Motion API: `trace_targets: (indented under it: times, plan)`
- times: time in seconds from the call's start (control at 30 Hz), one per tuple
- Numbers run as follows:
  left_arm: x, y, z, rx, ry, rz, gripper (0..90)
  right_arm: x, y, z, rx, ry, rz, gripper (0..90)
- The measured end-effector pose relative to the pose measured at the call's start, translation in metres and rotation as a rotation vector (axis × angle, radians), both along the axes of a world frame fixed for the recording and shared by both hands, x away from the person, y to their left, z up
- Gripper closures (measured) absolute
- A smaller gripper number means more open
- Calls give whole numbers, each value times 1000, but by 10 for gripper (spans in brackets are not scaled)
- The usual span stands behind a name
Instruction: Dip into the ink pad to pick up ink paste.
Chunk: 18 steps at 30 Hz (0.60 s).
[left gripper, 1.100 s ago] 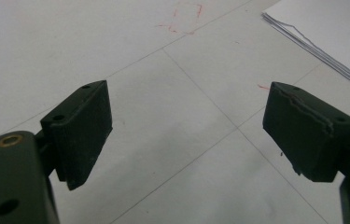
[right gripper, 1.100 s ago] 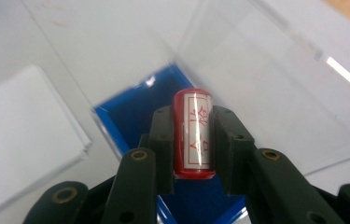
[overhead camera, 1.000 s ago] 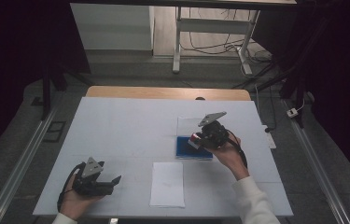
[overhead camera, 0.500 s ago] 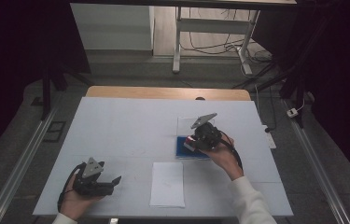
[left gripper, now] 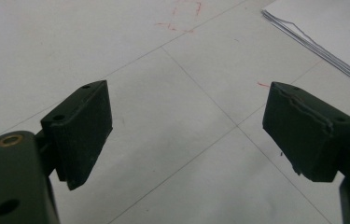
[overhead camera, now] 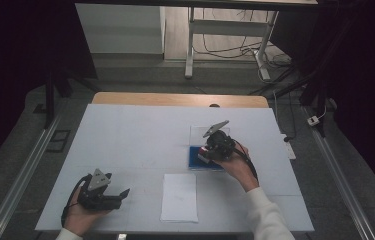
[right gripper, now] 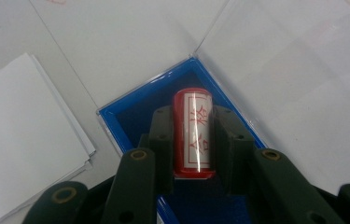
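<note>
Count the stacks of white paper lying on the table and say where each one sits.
1. The paper stack lies near the table's front edge, between the two hands, just in front of the blue ink pad case.

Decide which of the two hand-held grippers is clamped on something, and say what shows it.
The right hand-held gripper: its jaws pinch a red stamp over the blue ink pad case. The left hand-held gripper stands open, holding nothing.
</note>
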<state>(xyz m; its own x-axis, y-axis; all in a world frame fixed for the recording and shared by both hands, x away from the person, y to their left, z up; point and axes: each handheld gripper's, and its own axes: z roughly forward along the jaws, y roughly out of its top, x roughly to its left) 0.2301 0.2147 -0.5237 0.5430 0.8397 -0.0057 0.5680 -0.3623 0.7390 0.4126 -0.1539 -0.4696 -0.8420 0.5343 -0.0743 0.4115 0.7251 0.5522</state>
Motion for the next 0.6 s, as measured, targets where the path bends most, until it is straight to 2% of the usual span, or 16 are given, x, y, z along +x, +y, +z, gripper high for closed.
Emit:
trace_targets:
  times: [0.1, 0.3, 0.43, 0.6]
  plan:
    - [0, 0, 0, 0, 2, 0, 158, 0, 3, 1, -23, 1, 2, 699]
    - [-1, 0, 0, 2, 0, 2, 158, 2, 4, -2, -32, 20, -1, 701]
    - [-1, -1, 0, 0, 2, 0, 158, 0, 6, -3, -45, 2, -1, 703]
    - [-2, -2, 1, 0, 2, -2, 158, -2, 5, -5, -36, -11, 0, 704]
